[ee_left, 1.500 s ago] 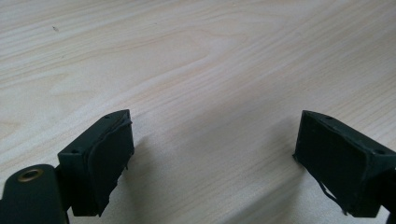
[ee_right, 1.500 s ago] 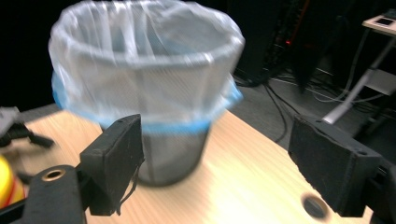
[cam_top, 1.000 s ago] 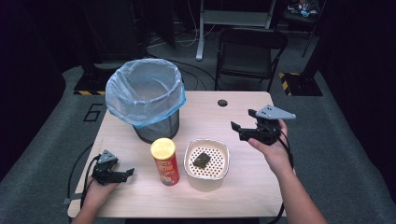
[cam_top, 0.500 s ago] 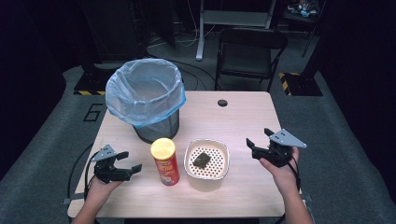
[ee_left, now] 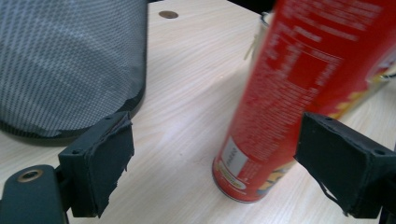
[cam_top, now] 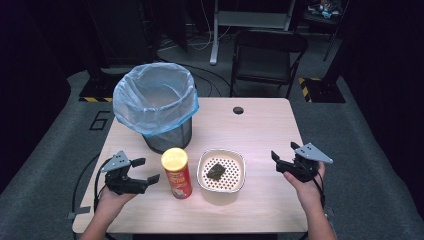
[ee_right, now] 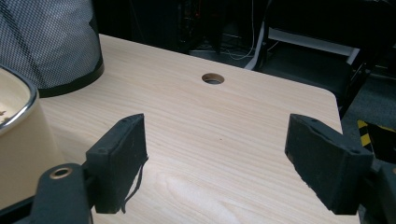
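on table, left front: left gripper jaws apart, closer to red chip can than a second ago, not touching
right gripper: lowered from mid-air to near the table edge, jaws apart, holding nothing
can: upright between bin and strainer bowl
meaning: can grasp looks next

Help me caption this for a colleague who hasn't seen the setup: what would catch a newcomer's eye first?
Probably the mesh bin lined with a pale blue bag, at the table's far left. Next, the red chip can with a yellow lid stands upright in front of it, beside a cream strainer bowl holding a dark scrap. The open left gripper points at the can; the open right gripper hovers right of the bowl.
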Action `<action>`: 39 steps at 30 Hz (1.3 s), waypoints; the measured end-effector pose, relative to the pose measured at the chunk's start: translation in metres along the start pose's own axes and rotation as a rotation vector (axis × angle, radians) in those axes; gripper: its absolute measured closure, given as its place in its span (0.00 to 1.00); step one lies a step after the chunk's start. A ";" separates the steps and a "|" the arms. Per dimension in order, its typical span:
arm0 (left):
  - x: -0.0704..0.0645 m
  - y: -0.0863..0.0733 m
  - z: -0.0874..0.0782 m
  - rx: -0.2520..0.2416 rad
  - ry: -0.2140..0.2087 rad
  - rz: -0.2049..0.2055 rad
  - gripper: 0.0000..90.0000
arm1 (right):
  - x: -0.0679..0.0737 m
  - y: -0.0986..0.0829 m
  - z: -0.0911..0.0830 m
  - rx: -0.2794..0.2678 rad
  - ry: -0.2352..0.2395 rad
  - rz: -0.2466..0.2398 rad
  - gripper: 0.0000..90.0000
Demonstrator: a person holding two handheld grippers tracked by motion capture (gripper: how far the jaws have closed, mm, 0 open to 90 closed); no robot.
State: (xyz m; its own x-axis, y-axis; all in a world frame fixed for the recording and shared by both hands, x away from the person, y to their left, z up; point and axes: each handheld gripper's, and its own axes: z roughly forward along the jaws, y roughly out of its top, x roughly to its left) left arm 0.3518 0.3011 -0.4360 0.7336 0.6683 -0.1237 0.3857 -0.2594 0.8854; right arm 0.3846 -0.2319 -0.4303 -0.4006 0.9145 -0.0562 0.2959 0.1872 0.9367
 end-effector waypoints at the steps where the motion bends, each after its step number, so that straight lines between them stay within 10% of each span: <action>1: -0.002 -0.001 0.001 0.000 -0.013 0.006 0.12 | -0.001 -0.001 0.000 -0.002 -0.001 0.004 0.23; 18: -0.027 -0.010 0.039 0.090 -0.163 0.048 0.13 | -0.002 -0.009 0.009 0.036 0.011 -0.002 0.23; 39: -0.035 -0.010 0.074 0.106 -0.126 0.045 0.13 | -0.005 -0.019 0.012 0.060 0.004 0.019 0.23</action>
State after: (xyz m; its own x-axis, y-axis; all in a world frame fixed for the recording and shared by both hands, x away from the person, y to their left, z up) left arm 0.3639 0.2290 -0.4742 0.8133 0.5632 -0.1465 0.4032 -0.3638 0.8397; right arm 0.3916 -0.2358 -0.4516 -0.3975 0.9168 -0.0369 0.3549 0.1907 0.9153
